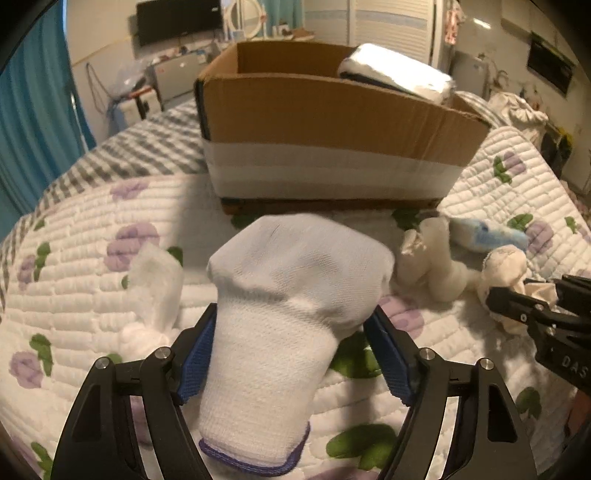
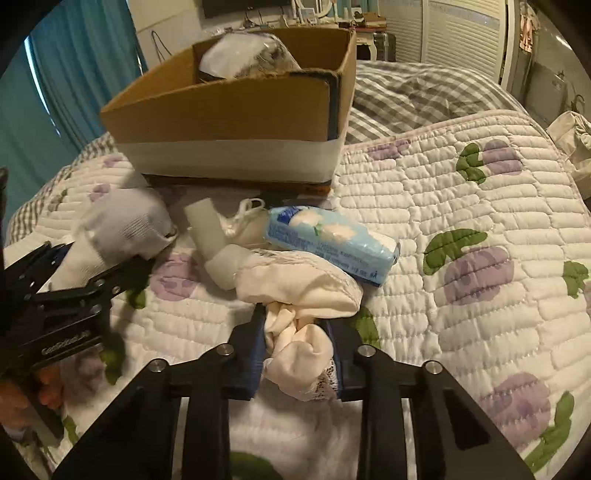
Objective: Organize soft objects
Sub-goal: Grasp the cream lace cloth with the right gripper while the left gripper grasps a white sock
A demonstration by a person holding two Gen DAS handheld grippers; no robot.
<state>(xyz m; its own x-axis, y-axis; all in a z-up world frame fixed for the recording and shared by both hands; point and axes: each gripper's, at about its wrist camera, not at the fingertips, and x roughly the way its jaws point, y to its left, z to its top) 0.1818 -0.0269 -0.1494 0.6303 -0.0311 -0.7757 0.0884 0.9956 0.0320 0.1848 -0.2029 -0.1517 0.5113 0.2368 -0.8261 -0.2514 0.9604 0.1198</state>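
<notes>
My left gripper [image 1: 291, 325] is shut on a rolled white sock [image 1: 291, 295] with a purple cuff, held above the quilt in front of the cardboard box [image 1: 332, 122]; the sock also shows in the right wrist view [image 2: 122, 229]. My right gripper [image 2: 297, 328] is shut on a cream cloth bundle [image 2: 303, 291] lying on the quilt; the bundle also shows in the left wrist view [image 1: 506, 269]. A blue tissue pack [image 2: 332, 240] and a white gauze roll [image 2: 210, 236] lie just beyond the bundle. The box [image 2: 229, 110] holds a plastic-wrapped white item [image 2: 247, 55].
The flowered white quilt [image 2: 461, 206] covers the bed, with a grey checked blanket [image 2: 406, 92] behind the box. A small white cloth piece [image 1: 155, 284] lies left of the sock. Teal curtains [image 1: 33, 110] hang at the left. Furniture and a louvred wardrobe [image 2: 461, 33] stand at the back.
</notes>
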